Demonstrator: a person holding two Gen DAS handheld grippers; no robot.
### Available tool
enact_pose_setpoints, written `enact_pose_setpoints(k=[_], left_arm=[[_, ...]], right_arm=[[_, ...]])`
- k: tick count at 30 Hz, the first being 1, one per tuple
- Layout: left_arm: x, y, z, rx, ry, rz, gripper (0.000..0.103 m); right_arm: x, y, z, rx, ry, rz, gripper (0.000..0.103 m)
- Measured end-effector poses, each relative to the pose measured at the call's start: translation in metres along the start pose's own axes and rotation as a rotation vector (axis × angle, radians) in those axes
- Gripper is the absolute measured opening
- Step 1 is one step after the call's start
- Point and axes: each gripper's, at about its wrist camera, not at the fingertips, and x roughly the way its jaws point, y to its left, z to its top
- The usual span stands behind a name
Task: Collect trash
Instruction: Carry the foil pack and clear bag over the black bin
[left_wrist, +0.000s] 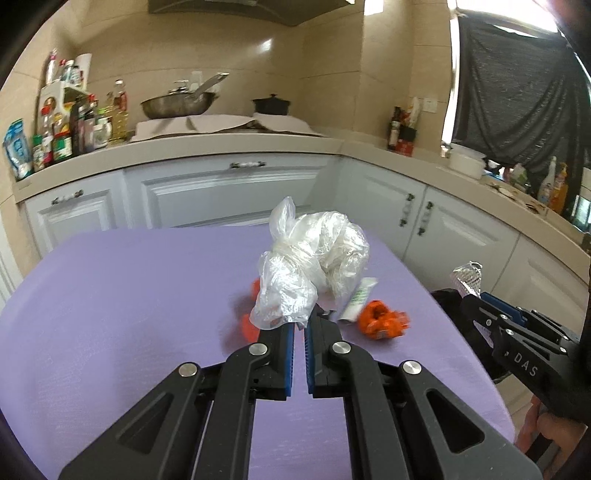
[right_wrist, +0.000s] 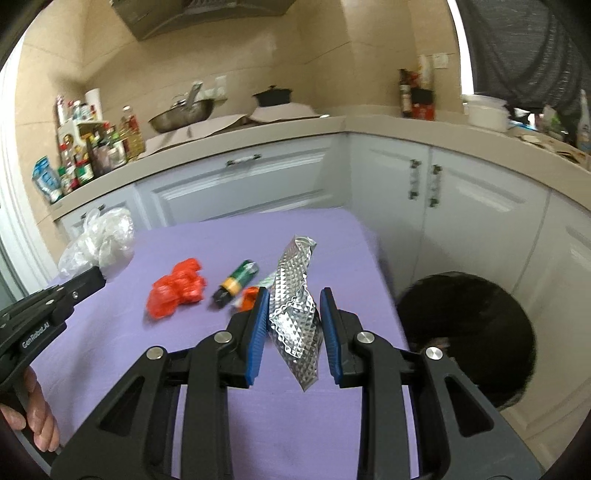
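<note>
Left hand-held gripper (left_wrist: 300, 325) pinches crumpled clear plastic bag (left_wrist: 310, 266); right hand-held gripper (right_wrist: 294, 314) clamps embossed silver foil wrapper (right_wrist: 295, 295)

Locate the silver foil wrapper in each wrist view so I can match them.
Left wrist: silver foil wrapper at the right edge, sticking up from the right gripper.
Right wrist: silver foil wrapper at centre, clamped in the right gripper.
Shared landmark: the wok on the counter.

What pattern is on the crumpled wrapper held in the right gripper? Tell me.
The shiny silver foil wrapper has an embossed diamond grid, clearest in the right wrist view.
</note>
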Motion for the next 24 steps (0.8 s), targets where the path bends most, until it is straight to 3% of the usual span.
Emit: enact_pose_setpoints(k=[12,24], left_arm=[[0.007,-0.076,0.008,0.08,-0.026,-0.128,0.006],[0.032,-0.16,0.002,0.17,0.011,-0.241,0.006]], right_arm=[[-0.032,-0.077,-0.001,0.082,-0.063,-0.127,0.027],[-0.046,-0.14,-0.006,0.138,-0.09,-0.23,0.027]])
